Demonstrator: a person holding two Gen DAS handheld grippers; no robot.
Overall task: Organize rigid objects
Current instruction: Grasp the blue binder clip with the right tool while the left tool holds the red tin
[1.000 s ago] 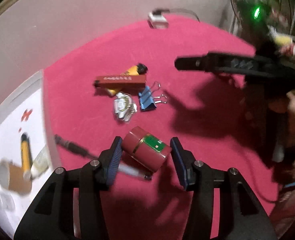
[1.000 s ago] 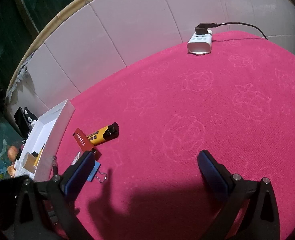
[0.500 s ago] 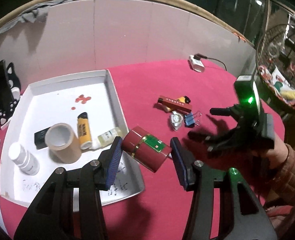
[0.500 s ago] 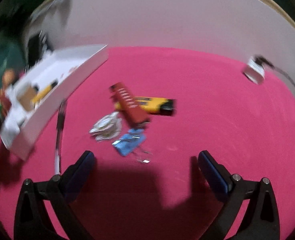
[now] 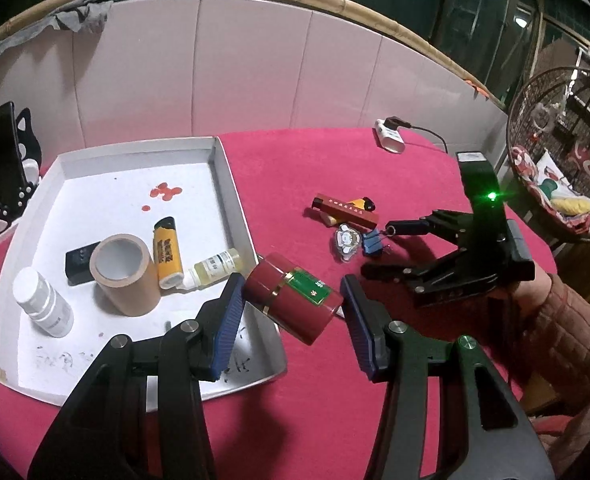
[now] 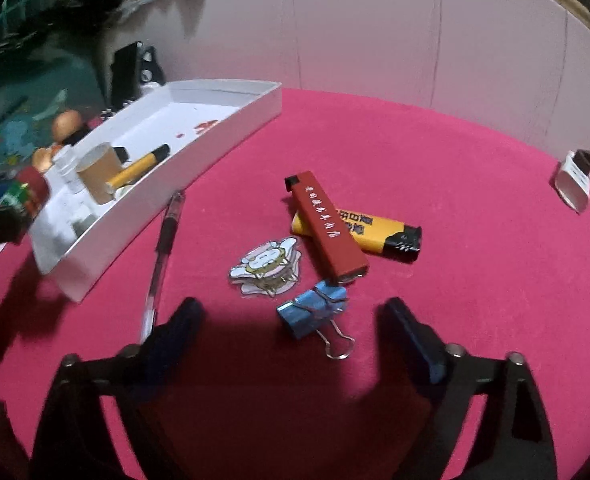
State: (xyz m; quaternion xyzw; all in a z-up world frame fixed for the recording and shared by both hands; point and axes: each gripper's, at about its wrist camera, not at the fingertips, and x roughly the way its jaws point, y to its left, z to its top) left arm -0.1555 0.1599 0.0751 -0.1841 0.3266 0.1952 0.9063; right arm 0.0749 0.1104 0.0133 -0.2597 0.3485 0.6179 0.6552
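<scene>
My left gripper [image 5: 291, 285] is shut on a dark red round tin [image 5: 293, 306] with a green label, held tilted above the near right corner of the white tray [image 5: 227, 184]. My right gripper [image 6: 291, 312] hovers low over the red cloth with its jaws closing. A blue binder clip [image 6: 313, 312] lies between its fingers, untouched by the pads. Just beyond the clip are a cartoon sticker [image 6: 267, 266], a slim red box [image 6: 327, 228] and a yellow lighter [image 6: 375, 232]. A pen [image 6: 163, 248] lies beside the tray wall [image 6: 199, 168].
The tray holds a tape roll [image 5: 125, 272], a yellow lighter [image 5: 167, 252], a small dropper bottle [image 5: 215, 264], a white bottle [image 5: 43, 300] and a black item [image 5: 79, 260]. A white power strip [image 5: 389, 140] sits at the cloth's far edge. A cat-shaped phone stand [image 5: 7, 168] is left of the tray.
My left gripper carried the tin from above the loose items over to the tray's corner. My right gripper rolled and moved over the pile, and its jaws have narrowed around the binder clip.
</scene>
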